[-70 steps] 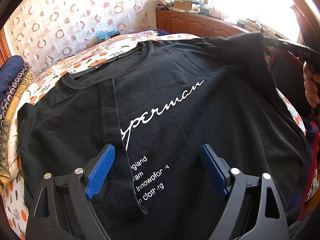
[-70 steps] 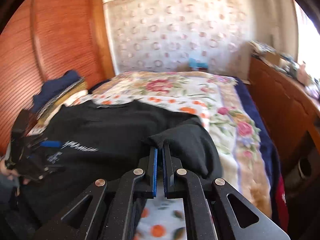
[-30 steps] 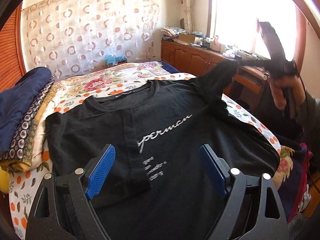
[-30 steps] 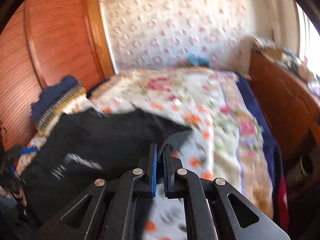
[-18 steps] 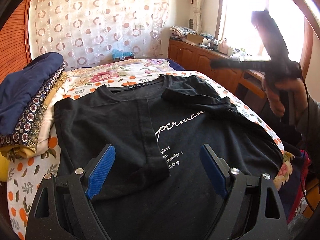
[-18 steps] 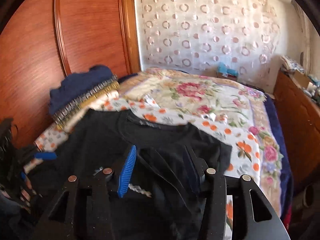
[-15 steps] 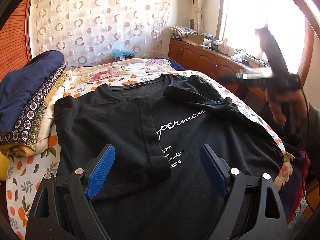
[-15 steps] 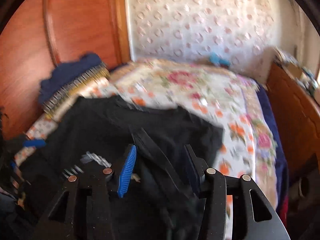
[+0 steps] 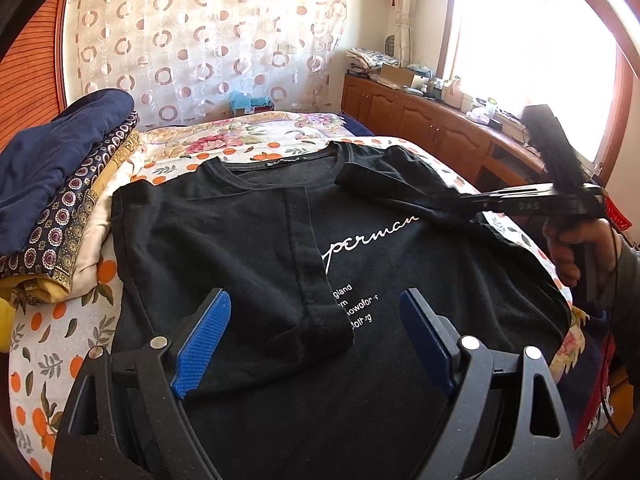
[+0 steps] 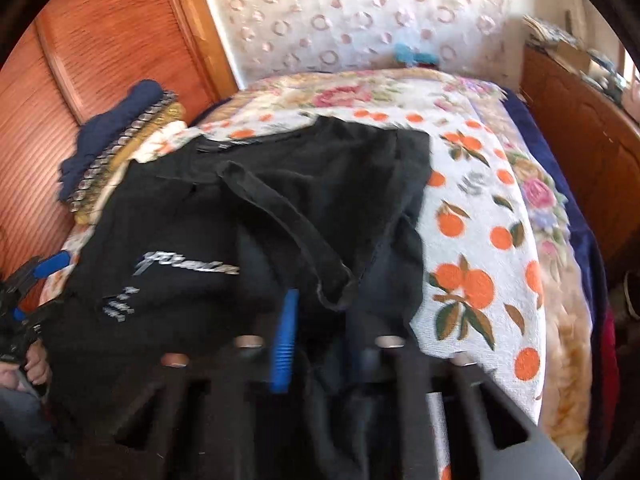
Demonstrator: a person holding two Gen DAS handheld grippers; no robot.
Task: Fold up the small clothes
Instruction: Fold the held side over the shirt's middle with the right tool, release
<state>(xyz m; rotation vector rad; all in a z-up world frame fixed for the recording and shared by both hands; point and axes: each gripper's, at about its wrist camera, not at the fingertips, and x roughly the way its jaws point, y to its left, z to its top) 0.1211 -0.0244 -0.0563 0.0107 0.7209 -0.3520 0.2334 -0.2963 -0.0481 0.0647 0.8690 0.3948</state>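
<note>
Our right claw [image 10: 316,332] is blurred, just closing beside the black shirt [image 9: 248,240]'s sleeve [image 10: 280,216]; the grip is unclear. Our left claw [image 9: 312,336] hangs open, near folded clothes [image 9: 60,184] on the bed [image 10: 480,240].

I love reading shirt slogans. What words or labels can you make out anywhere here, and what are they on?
"permau", white script, start hidden by a folded sleeve: black T-shirt chest.
"gland", "m", "nowofor s", "lothi.rg", each cut off at the start: small print below it.
Neck label: white letters, too small to read.
Right tongs: side marking, too blurred.
</note>
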